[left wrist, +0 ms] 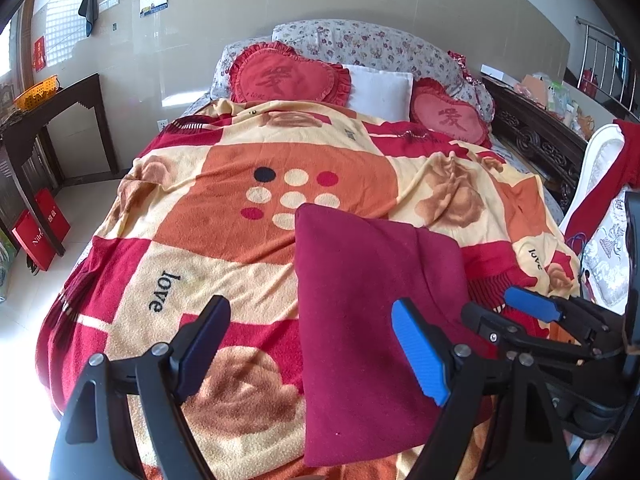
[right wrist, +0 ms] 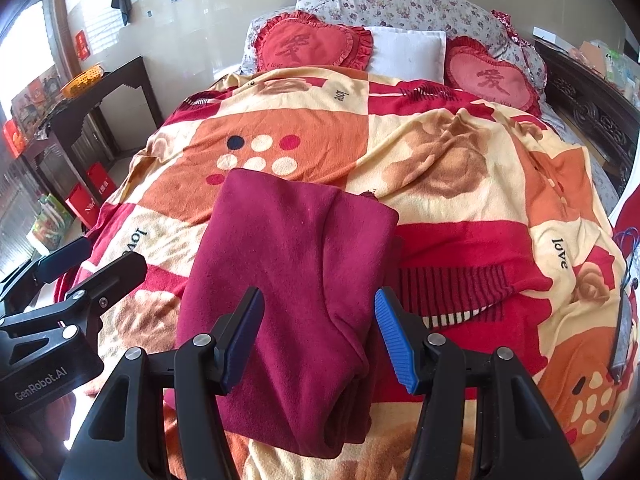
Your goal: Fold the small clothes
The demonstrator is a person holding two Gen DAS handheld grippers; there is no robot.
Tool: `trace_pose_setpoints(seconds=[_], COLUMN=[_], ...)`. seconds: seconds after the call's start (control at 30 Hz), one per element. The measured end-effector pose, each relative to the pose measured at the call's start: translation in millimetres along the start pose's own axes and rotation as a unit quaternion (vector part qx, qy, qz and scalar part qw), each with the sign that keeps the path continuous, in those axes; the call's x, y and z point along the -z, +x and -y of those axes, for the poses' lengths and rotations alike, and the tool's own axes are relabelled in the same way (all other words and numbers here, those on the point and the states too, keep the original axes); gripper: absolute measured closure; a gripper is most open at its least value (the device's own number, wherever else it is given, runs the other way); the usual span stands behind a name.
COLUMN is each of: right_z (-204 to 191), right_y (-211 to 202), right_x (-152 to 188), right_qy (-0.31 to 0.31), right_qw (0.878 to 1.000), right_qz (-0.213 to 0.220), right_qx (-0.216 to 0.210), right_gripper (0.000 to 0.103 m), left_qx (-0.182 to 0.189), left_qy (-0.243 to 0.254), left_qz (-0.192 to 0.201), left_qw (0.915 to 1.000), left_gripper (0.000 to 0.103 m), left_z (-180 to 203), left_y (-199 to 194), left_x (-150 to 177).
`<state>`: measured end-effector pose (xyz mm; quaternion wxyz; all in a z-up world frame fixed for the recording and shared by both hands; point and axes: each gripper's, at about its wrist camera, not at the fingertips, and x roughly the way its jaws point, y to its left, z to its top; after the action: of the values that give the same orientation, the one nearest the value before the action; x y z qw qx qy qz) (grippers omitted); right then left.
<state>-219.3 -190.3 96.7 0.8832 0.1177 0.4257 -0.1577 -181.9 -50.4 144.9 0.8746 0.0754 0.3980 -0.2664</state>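
Note:
A dark red garment (left wrist: 372,320) lies folded into a long strip on the patterned blanket (left wrist: 224,216) of the bed. It also shows in the right wrist view (right wrist: 292,280), with a doubled fold along its right side. My left gripper (left wrist: 312,344) is open and empty, above the garment's near left part. My right gripper (right wrist: 320,336) is open and empty, hovering over the garment's near end. The right gripper also shows at the right of the left wrist view (left wrist: 520,312), and the left gripper at the left of the right wrist view (right wrist: 92,256).
Two red heart cushions (left wrist: 288,76) (left wrist: 448,118) and a white pillow (left wrist: 380,88) lie at the bed's head. A dark wooden side table (left wrist: 52,120) with an orange basket (left wrist: 36,92) stands left. Red bags (left wrist: 40,232) sit on the floor. A white chair (left wrist: 600,184) with red cloth stands right.

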Motion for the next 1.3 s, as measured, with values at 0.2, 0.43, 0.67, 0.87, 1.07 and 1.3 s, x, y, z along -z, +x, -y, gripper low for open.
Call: trace_pose_setpoints(seconds=[0.2, 0.43, 0.67, 0.87, 1.07, 1.3], right_z=[1.1, 2.7, 3.3, 3.4, 2.2, -3.0], right_y=[8.1, 15.6, 20.8, 21.4, 23.7, 27.7], right_x=[0.5, 1.0, 1.4, 1.3, 1.6, 0.9], right_qy=[0.003, 0.007, 0.008, 0.009, 0.005, 0.003], right_qw=[1.0, 1.0, 1.0, 1.0, 1.0, 1.0], right_qz=[-0.006, -0.012, -0.016, -0.016, -0.019, -0.022], right_qx=[-0.003, -0.005, -0.007, -0.007, -0.008, -0.009], right_gripper=[0.063, 0.063, 0.063, 0.063, 0.063, 0.063], left_qx=[-0.002, -0.004, -0.005, -0.005, -0.004, -0.004], left_qy=[-0.001, -0.001, 0.002, 0.002, 0.001, 0.0], left_qz=[-0.008, -0.016, -0.021, -0.021, -0.023, -0.025], left_qw=[1.0, 0.9999, 0.9998, 0.9998, 0.9997, 0.9997], left_gripper=[0.017, 0.017, 0.017, 0.017, 0.017, 0.017], left_z=[0.7, 0.8, 2.9, 2.6, 2.1, 1.6], left_y=[8.2, 15.5, 20.4, 21.2, 23.5, 24.7], left_x=[1.6, 0.8, 0.7, 0.7, 1.0, 1.7])
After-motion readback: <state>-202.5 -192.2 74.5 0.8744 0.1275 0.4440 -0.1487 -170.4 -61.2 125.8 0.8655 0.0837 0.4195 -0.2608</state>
